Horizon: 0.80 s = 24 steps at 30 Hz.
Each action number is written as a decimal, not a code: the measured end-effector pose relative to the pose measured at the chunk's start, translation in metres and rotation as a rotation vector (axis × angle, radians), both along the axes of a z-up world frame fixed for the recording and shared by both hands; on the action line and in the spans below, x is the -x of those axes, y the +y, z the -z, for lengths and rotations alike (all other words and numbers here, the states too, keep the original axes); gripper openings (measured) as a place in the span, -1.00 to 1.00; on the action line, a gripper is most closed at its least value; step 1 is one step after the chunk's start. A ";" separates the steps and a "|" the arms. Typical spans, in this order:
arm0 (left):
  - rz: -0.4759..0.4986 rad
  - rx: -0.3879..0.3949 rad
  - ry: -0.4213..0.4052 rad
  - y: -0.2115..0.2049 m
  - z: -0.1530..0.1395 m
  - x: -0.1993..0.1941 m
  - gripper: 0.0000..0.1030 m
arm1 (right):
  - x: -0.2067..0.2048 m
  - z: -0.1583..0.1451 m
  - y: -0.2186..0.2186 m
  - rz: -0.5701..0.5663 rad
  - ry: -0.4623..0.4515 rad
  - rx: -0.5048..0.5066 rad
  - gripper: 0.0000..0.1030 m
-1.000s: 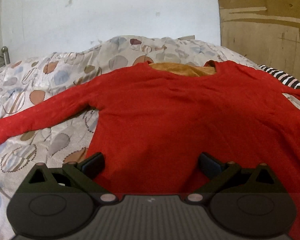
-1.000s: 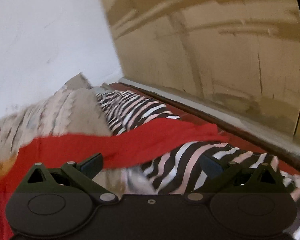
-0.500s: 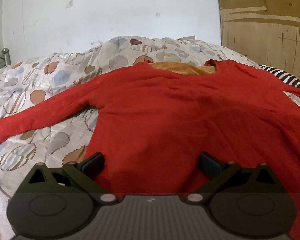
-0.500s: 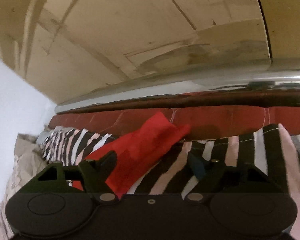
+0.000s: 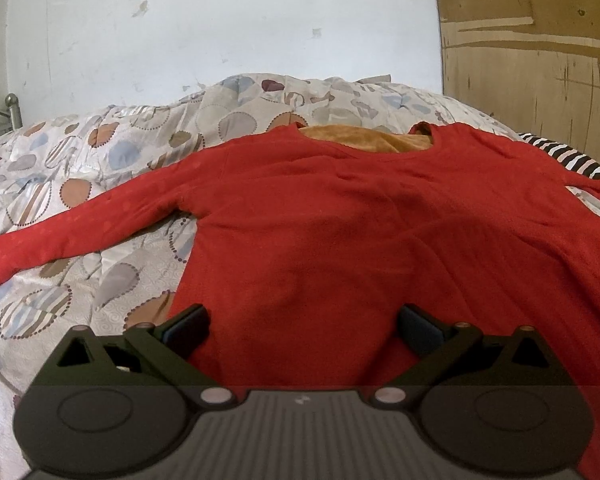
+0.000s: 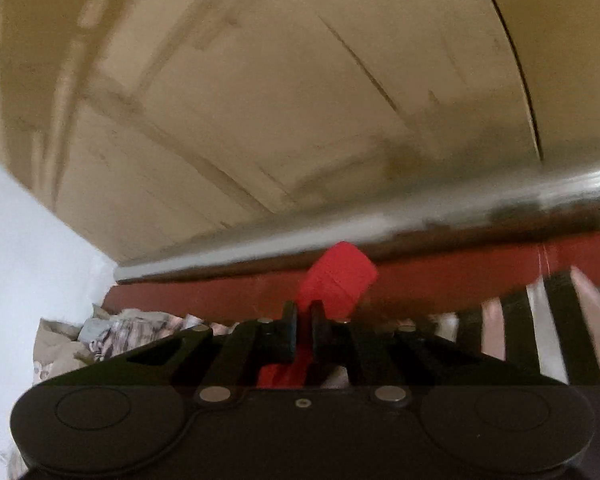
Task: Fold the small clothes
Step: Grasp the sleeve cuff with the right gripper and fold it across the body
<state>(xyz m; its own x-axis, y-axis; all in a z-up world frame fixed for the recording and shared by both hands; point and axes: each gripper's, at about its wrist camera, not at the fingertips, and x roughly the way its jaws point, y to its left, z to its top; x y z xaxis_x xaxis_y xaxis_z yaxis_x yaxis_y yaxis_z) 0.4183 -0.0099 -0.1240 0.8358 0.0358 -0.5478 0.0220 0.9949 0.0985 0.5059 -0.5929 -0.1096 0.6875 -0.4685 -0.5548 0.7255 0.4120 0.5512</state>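
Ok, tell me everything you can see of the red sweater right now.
The red sweater is a long-sleeved knit-looking top with an orange-tan lining showing at the neckline. It lies flat, front up, on the patterned bedding, collar away from the left camera. One sleeve stretches out across the bedding toward the left. The other sleeve's cuff is pinched in the right gripper, jaws shut, sticking up above the striped cloth. The left gripper is open, fingers straddling the hem area.
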 end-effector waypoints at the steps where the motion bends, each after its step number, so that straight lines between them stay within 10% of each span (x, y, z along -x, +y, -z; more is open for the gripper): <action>1: 0.001 0.003 0.001 0.000 0.000 0.000 0.99 | -0.003 -0.017 0.010 -0.031 -0.016 0.049 -0.89; 13: -0.062 0.138 -0.064 0.052 -0.052 0.043 0.99 | -0.019 -0.153 0.204 -0.706 -0.291 0.378 -0.90; 19: -0.223 0.181 -0.096 0.094 -0.073 0.067 0.99 | 0.002 -0.133 0.331 -1.135 -0.317 0.575 -0.91; 24: -0.309 0.184 -0.052 0.122 -0.069 0.073 0.99 | 0.027 -0.062 0.425 -1.490 -0.114 0.784 -0.91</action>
<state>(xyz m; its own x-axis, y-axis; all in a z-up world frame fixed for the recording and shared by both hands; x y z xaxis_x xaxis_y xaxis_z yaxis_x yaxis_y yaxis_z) 0.3454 0.1123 -0.0550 0.8278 0.1961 -0.5256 -0.2831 0.9549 -0.0896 0.4787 -0.1683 -0.0478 0.7713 0.4602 -0.4397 -0.5459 0.8335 -0.0853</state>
